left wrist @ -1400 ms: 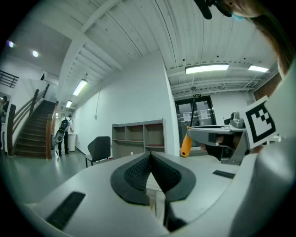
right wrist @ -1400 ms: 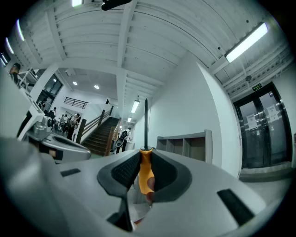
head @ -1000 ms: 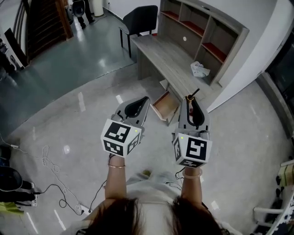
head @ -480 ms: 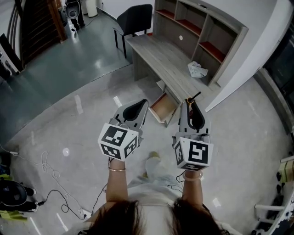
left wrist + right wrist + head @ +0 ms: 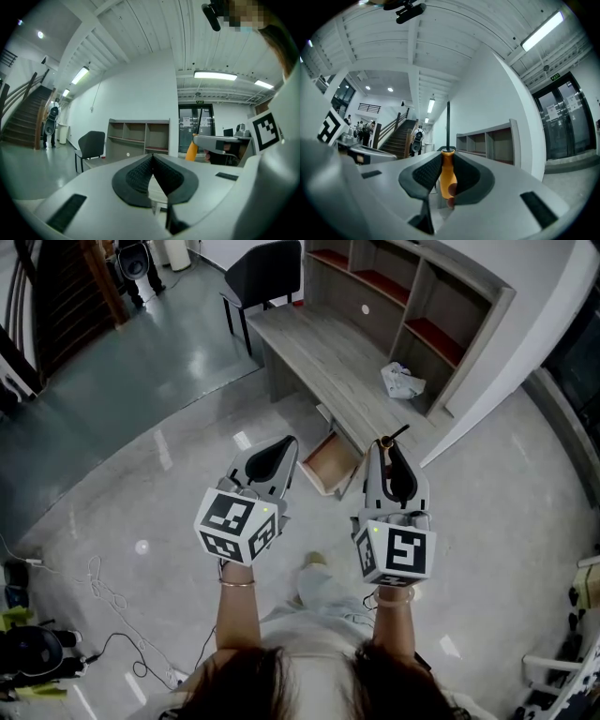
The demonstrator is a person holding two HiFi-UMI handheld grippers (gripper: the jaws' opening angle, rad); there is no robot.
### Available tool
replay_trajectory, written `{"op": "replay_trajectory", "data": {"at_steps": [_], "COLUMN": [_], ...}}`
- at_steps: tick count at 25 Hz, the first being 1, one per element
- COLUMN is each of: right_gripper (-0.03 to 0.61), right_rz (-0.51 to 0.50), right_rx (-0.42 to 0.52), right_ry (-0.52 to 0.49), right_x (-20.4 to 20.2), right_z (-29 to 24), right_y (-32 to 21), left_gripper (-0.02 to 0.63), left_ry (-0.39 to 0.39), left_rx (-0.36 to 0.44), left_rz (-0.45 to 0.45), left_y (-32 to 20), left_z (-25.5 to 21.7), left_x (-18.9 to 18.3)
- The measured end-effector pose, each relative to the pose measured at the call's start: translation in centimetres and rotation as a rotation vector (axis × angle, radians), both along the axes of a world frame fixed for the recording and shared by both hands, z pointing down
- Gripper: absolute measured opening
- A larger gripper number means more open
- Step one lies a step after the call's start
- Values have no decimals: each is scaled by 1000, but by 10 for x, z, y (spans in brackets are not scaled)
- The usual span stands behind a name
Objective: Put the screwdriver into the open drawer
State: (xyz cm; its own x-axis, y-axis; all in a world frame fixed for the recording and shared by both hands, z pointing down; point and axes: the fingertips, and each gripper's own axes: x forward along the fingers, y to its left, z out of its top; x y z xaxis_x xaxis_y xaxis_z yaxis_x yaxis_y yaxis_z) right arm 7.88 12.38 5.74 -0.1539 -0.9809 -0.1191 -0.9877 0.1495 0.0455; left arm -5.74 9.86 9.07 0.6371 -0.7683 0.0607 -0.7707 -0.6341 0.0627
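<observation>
My right gripper (image 5: pixel 387 456) is shut on the screwdriver (image 5: pixel 447 173), whose orange handle sits between the pads while its dark shaft (image 5: pixel 448 124) sticks up past the tips. In the head view the screwdriver (image 5: pixel 392 436) pokes out of the jaws toward the desk. My left gripper (image 5: pixel 281 452) is shut with nothing between its pads (image 5: pixel 152 176). The open drawer (image 5: pixel 332 462) hangs out from under the grey desk (image 5: pixel 319 352), just beyond and between both grippers.
A black chair (image 5: pixel 261 276) stands at the desk's far end. Shelving (image 5: pixel 412 296) backs the desk, and a crumpled white item (image 5: pixel 400 381) lies on the desktop. Cables (image 5: pixel 103 596) trail on the floor at left. A white wall (image 5: pixel 525 343) runs along the right.
The person has stepped closer to the desk; both grippers keep their pose and grip, and the drawer now sits nearer the jaws.
</observation>
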Motion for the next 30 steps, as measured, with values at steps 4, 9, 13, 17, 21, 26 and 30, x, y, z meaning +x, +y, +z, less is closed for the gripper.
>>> {"op": "replay_trajectory", "data": {"at_steps": [4,9,13,17,21,26,30], "right_gripper": [87,87,87,87,87,87,87], "right_rz": [-13,-24,-48,-72,-105,-129,-140], "right_rx": [-3,-7,-5,-7,-27,-61,-77], "right_ry": [2,11,1,-3,-9,-20,-17], "right_x": [8,14,22,28,29,25,20], "right_z": [4,7,10,14,23,36,43], "right_y": [-26,-57,-82,-107,-129,-145,-156], "left_gripper": [15,15,15,15,15,15,15], "left_ry": [-19,-20,-18,-25,-30,-37,-29], "left_rx": [7,15,12,11,4,-14,-34], "left_rz": [12,-1,-14,-28,-65,-89,-109], "left_y": [-25,-57,-79,-101,-115,-123,-133], "left_z": [0,-4,0,4,9,16,22], "left_x": [13,21,32,42,42,36,29]}}
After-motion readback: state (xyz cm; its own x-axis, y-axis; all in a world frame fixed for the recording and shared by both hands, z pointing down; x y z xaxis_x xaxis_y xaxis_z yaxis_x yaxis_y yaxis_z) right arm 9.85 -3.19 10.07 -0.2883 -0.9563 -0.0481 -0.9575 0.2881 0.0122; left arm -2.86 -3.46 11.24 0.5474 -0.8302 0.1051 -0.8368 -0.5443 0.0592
